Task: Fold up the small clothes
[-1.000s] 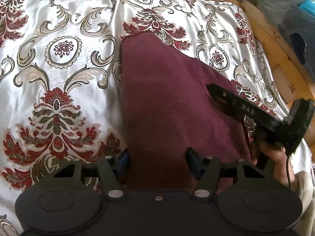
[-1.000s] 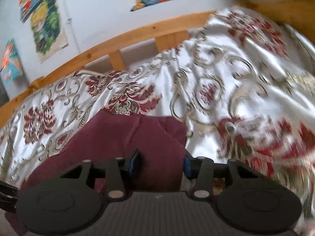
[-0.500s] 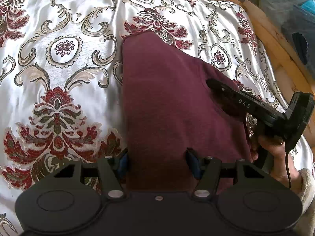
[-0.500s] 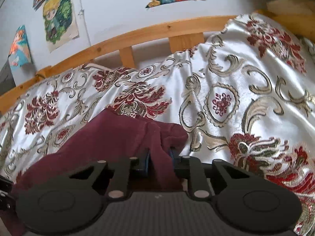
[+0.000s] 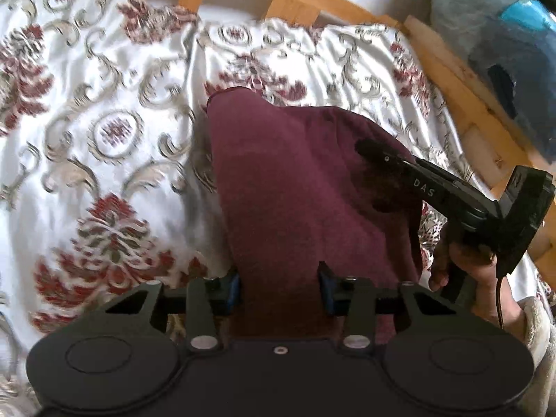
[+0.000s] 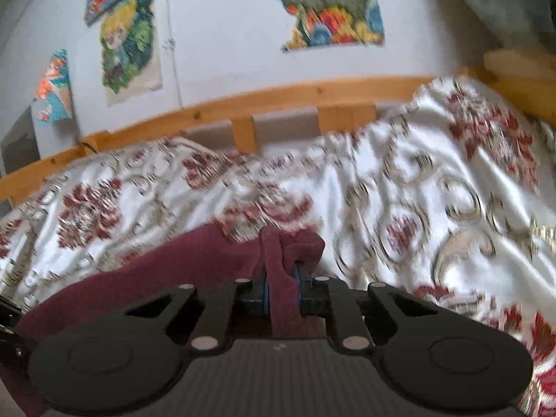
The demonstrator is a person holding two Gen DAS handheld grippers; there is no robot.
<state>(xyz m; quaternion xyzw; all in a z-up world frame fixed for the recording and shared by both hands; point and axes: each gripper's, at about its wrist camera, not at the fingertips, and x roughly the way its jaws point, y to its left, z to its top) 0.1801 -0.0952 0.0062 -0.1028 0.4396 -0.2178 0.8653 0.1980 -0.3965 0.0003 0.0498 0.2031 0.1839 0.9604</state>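
Nearest in the left wrist view, the left gripper [image 5: 279, 286] has its blue pads [image 5: 232, 290] against either side of the near edge of a maroon garment [image 5: 295, 187]; its jaws have just been closing, and the cloth fills the gap between them, though whether they truly pinch it I cannot tell. The garment runs away from this gripper as a raised, sloping sheet, its far corner ending in a point over the patterned bedspread [image 5: 104, 132]. To the right of it a hand [image 5: 465, 267] in a pale fuzzy sleeve [image 5: 537, 326] holds the right gripper [image 5: 365, 147], whose black fingers reach into the garment's right side. In the right wrist view, the right gripper [image 6: 282, 290] has just been closing and is now clamped on a bunched fold of the maroon garment [image 6: 166, 267], which stands up between the blue pads [image 6: 266, 288] and trails off to the left above the bedspread [image 6: 417, 201]. Beyond the cloth the white satin bedspread with red and gold flourishes covers the bed up to a wooden bed rail [image 6: 278, 99]. Behind the rail stands a pale wall with colourful pictures [image 6: 330, 3] stuck to it.
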